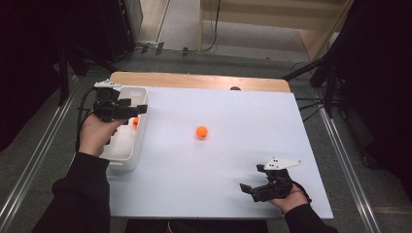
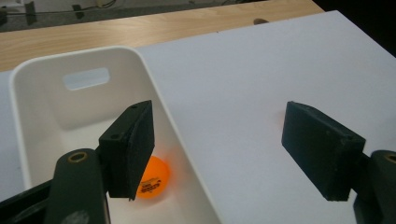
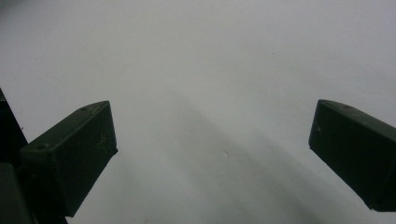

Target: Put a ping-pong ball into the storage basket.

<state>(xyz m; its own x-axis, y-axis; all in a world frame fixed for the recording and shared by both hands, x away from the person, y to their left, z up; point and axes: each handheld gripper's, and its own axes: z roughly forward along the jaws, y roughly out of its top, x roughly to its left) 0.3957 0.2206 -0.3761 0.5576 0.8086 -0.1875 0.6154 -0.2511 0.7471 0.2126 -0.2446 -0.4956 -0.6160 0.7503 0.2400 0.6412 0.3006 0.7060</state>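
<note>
**A:** Which object is in hand, and where does it lie?

**B:** An orange ping-pong ball [image 2: 152, 179] rests on the floor of the white bin [image 2: 164, 114], just behind the near-side finger of the left gripper [image 2: 224, 154], untouched. The jaws stand apart with nothing between them.

**A:** How would it handle?

**B:** Judged light, rigid, smooth and thin-walled; it likely rolls at a nudge. Grip across its widest girth, gently.

**A:** And beyond it?

**B:** A second orange ball [image 1: 201, 131] sits on the white tabletop [image 1: 233, 160], well apart from both grippers. The right gripper [image 1: 252, 191] waits wide open and empty.
</note>
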